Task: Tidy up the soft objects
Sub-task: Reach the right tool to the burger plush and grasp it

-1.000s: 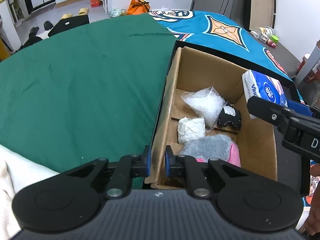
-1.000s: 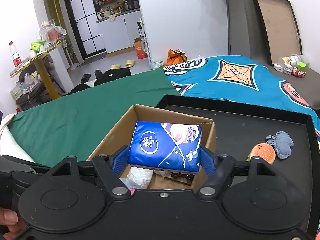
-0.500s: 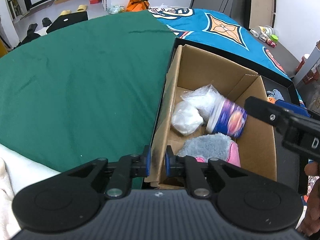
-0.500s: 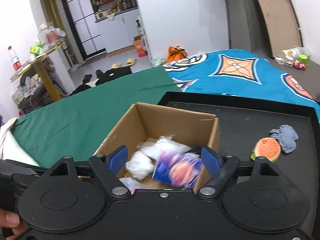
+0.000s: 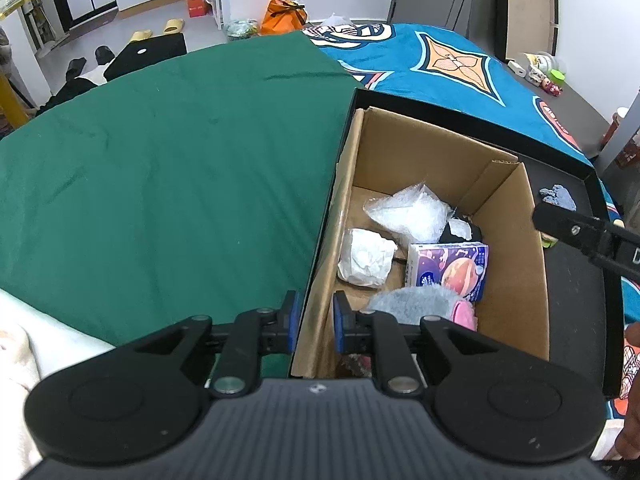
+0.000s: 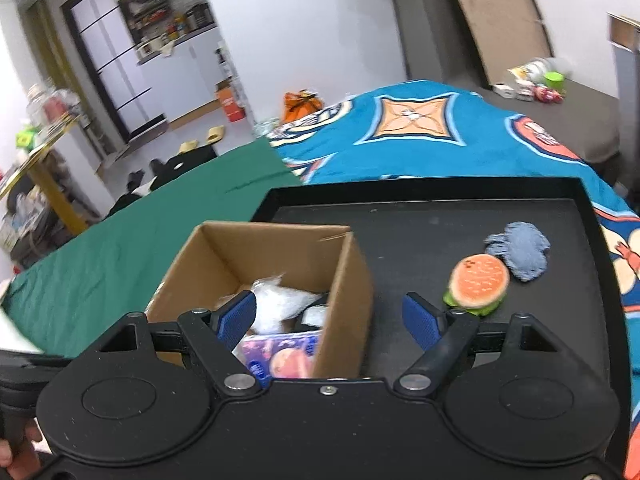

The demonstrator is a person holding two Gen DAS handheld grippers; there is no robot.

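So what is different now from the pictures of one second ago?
The right tool let go of the tissue pack, which dropped into the cardboard box; its jaws are now open and empty, facing more toward the burger toy. The left tool still pinches the box wall, though its jaws have just been opening slightly. Other box contents stayed.

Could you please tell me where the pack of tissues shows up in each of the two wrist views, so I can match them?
Left wrist view: the pack of tissues lies inside the cardboard box, right of centre, beside a crumpled white wad.
Right wrist view: the pack of tissues sits low and left of centre, partly hidden by the box's near wall.
Shared landmark: the clear plastic bag just behind it.
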